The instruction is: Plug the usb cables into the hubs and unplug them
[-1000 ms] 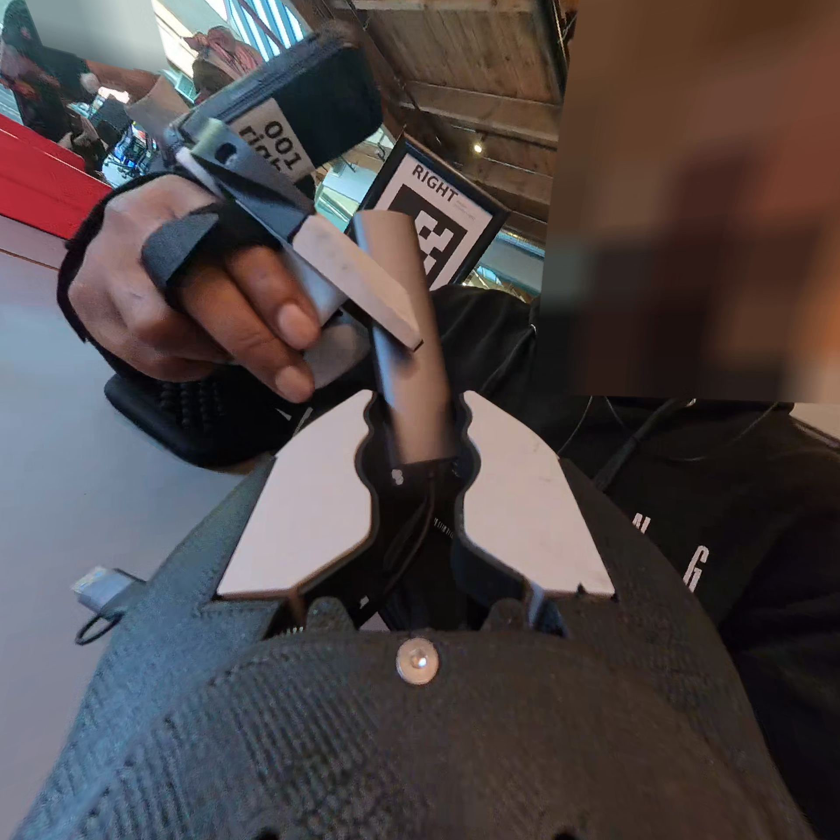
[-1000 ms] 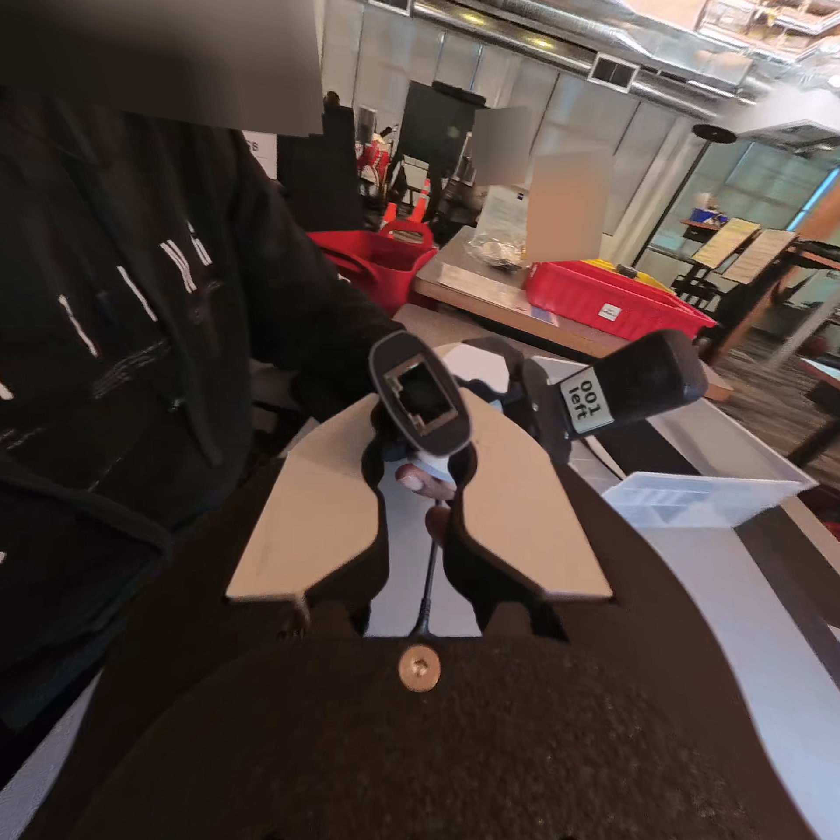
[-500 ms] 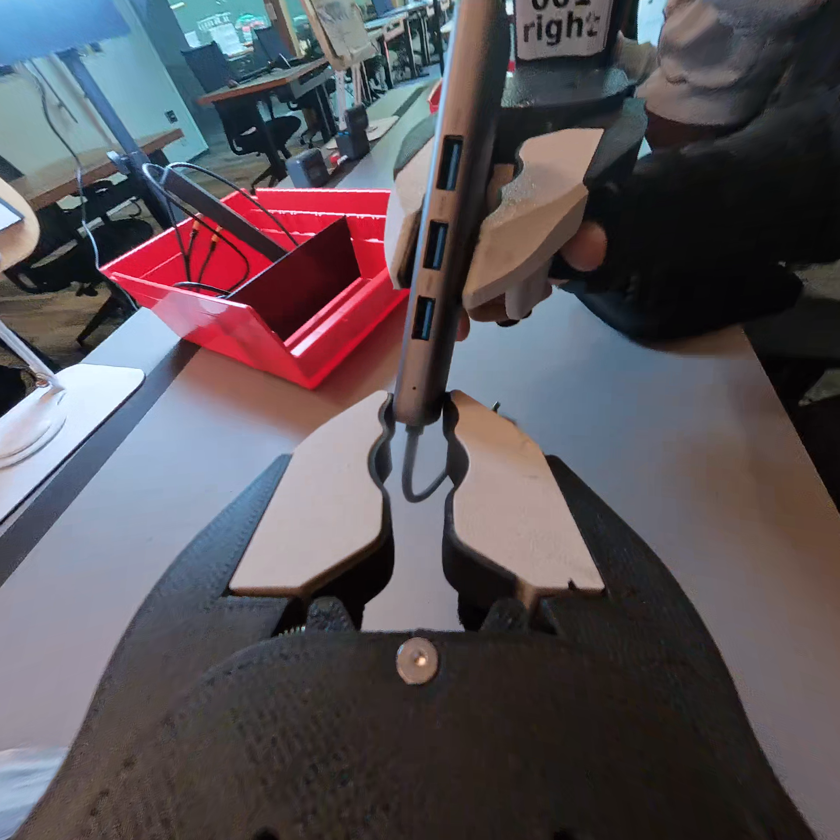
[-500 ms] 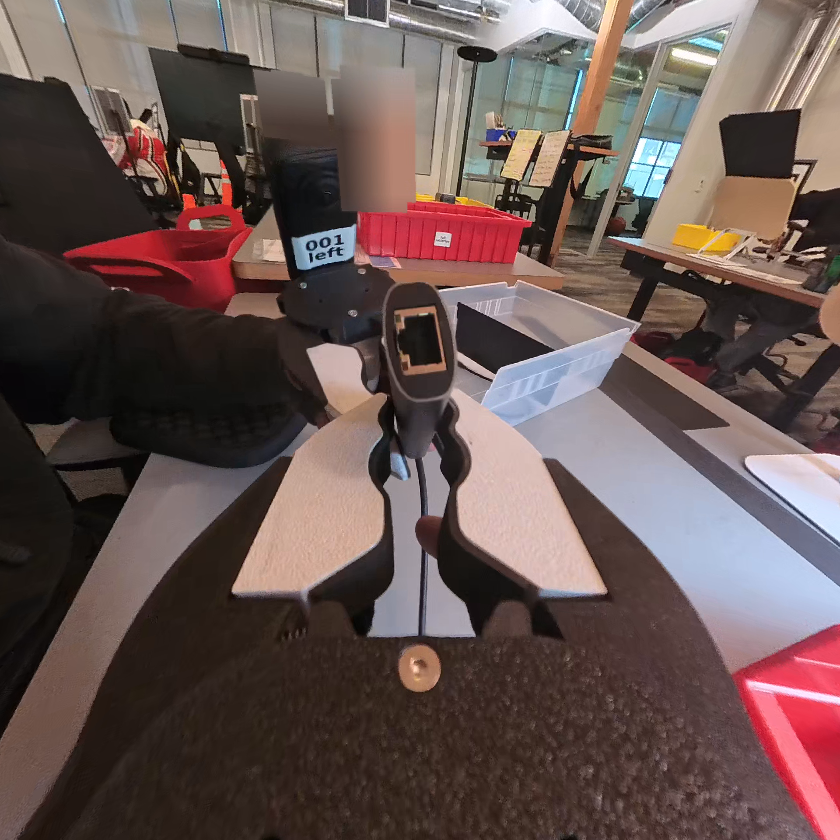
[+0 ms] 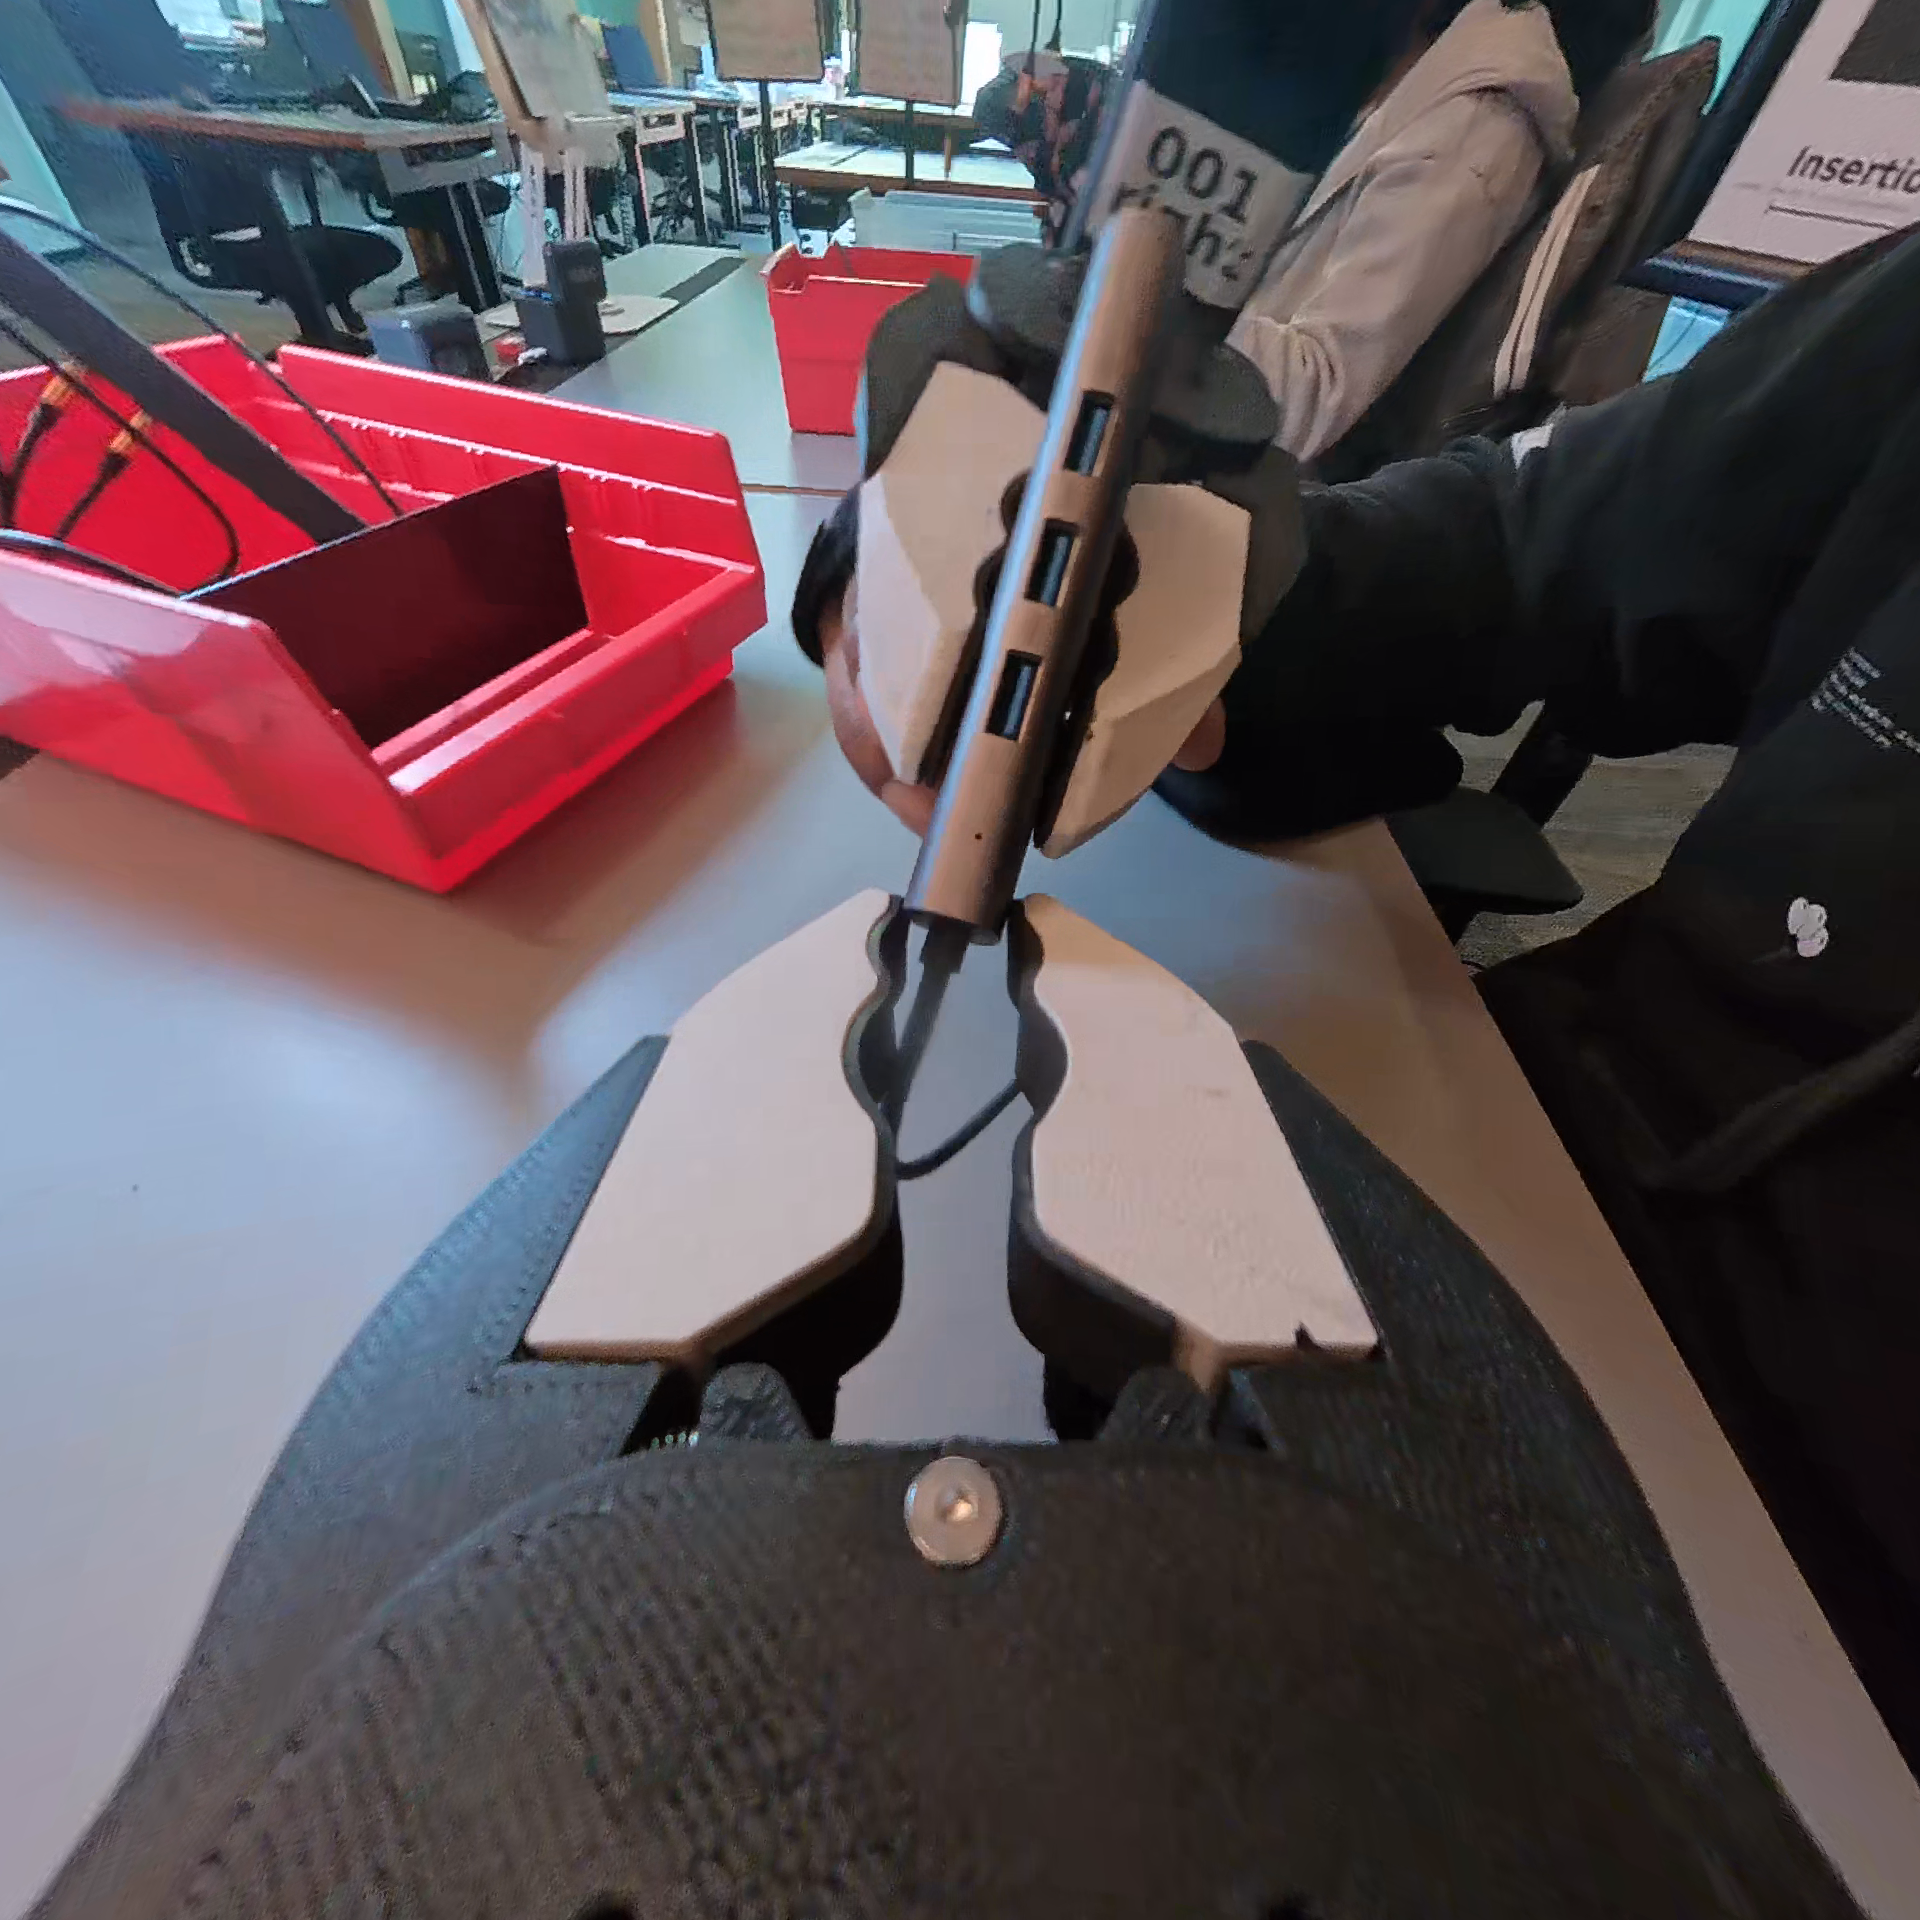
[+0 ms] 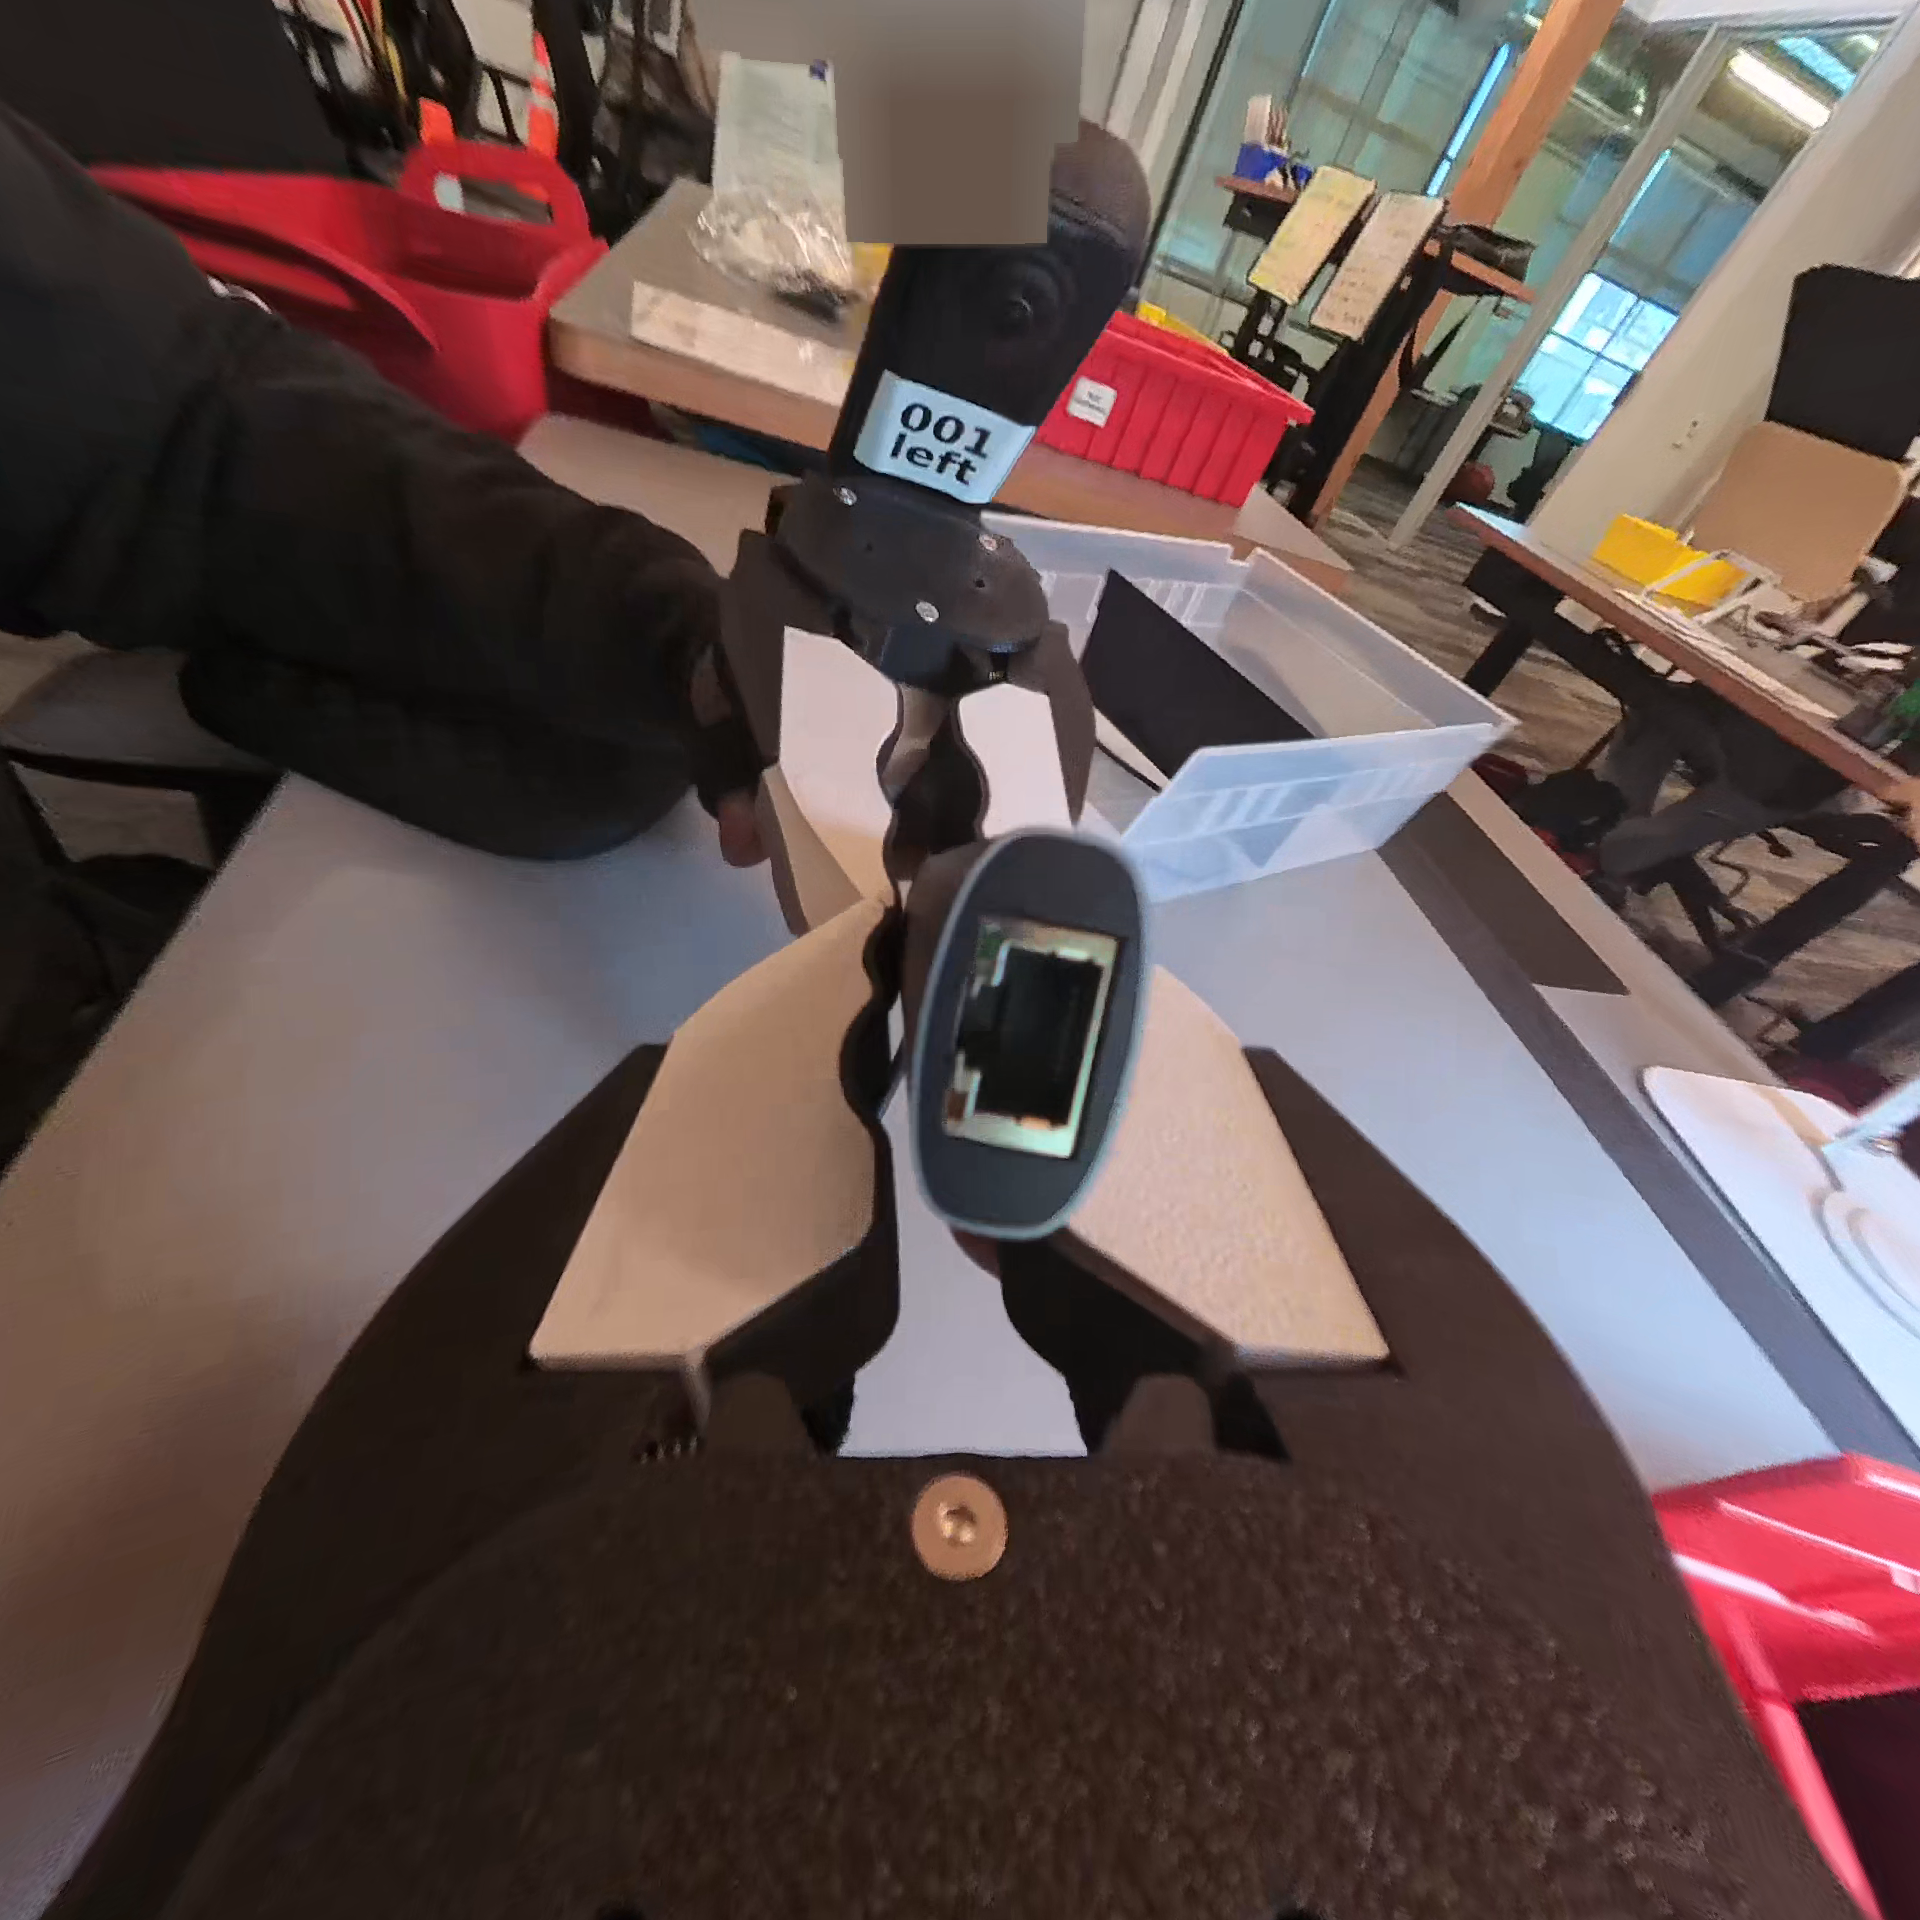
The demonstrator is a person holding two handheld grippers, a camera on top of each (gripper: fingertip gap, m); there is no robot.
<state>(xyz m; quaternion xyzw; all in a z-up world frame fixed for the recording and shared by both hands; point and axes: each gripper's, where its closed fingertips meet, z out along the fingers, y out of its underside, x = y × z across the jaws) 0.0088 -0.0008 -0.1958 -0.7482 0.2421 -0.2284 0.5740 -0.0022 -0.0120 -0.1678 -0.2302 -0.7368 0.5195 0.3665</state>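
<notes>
A grey USB hub (image 5: 997, 748) with three ports along one edge is held above the table between both grippers. My left gripper (image 5: 951, 914) is shut on its lower, cable end; the hub's thin black cable (image 5: 940, 1127) loops down between the fingers. My right gripper (image 5: 1049, 623) is shut on the hub's middle, farther up. In the right wrist view the hub's other end (image 6: 1023, 1039), with a square network socket, faces the camera between my right gripper's (image 6: 977, 935) fingers. The left gripper (image 6: 920, 821) shows just beyond it.
A red bin (image 5: 447, 748) with a black divider and cables sits on the table at left, and a smaller red bin (image 5: 852, 312) stands behind. A clear plastic bin (image 6: 1309, 748) lies past the left gripper. A red bin corner (image 6: 1829, 1621) and a white pad (image 6: 1756, 1143) are at right. The grippers are tip to tip, or close to it.
Both grippers have swung with the hub from facing the person to over the table. The hub now leans to the right, and its socket end is closer to the right camera.
</notes>
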